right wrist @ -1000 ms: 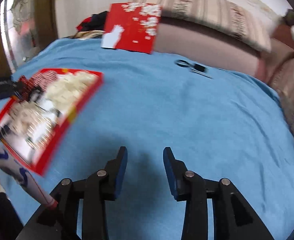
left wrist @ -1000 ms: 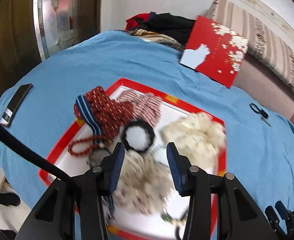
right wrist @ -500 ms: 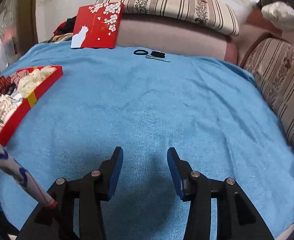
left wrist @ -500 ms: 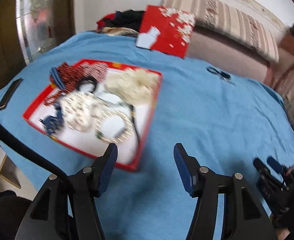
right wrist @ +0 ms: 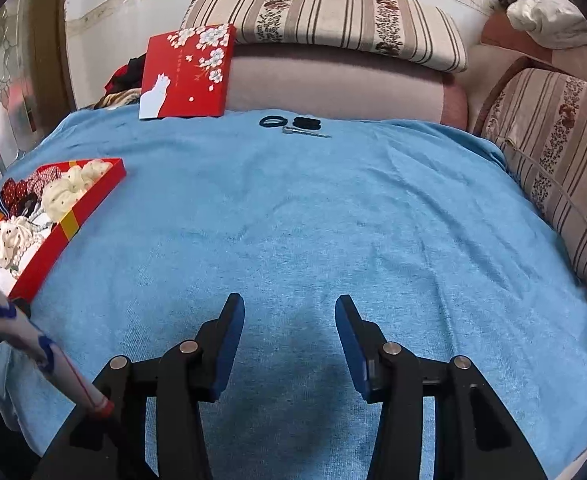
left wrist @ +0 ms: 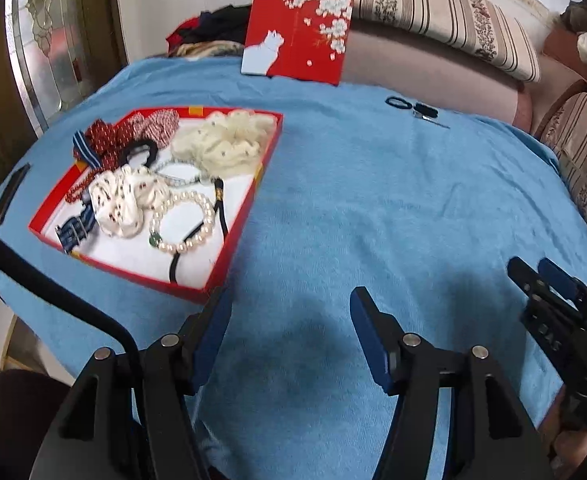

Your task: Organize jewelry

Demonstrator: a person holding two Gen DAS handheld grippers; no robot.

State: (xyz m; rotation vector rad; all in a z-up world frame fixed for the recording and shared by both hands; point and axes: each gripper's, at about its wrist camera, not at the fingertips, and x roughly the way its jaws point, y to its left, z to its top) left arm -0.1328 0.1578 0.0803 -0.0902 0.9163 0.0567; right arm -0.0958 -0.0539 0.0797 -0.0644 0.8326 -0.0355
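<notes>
The left gripper hangs over bare blue cloth, its fingers parted and opening, with nothing between them. The right gripper hangs over the same cloth with its fingers parted and empty, at a slightly narrower gap than the left pair. In the left wrist view the right gripper also shows at the right edge.

The red tray lies on the covered surface to the left, just beyond the left gripper's left finger. Inside it, at the near right, a pearl bracelet lies on the white floor of the tray, with a black cord running beside and under it. Left of the bracelet sits a white patterned scrunchie, and a dark blue item lies at the near left corner. A cream scrunchie fills the far right part, a black hair tie lies left of it, and red patterned fabric pieces with a blue striped band crowd the far left. Red beads lie along the left wall.

At the far edge of the cloth a red box lid with a white cat leans against a striped sofa. Right of it, well apart from the tray, lie two small black hair ties and a thin metal item. A dark phone lies on the cloth left of the tray.
</notes>
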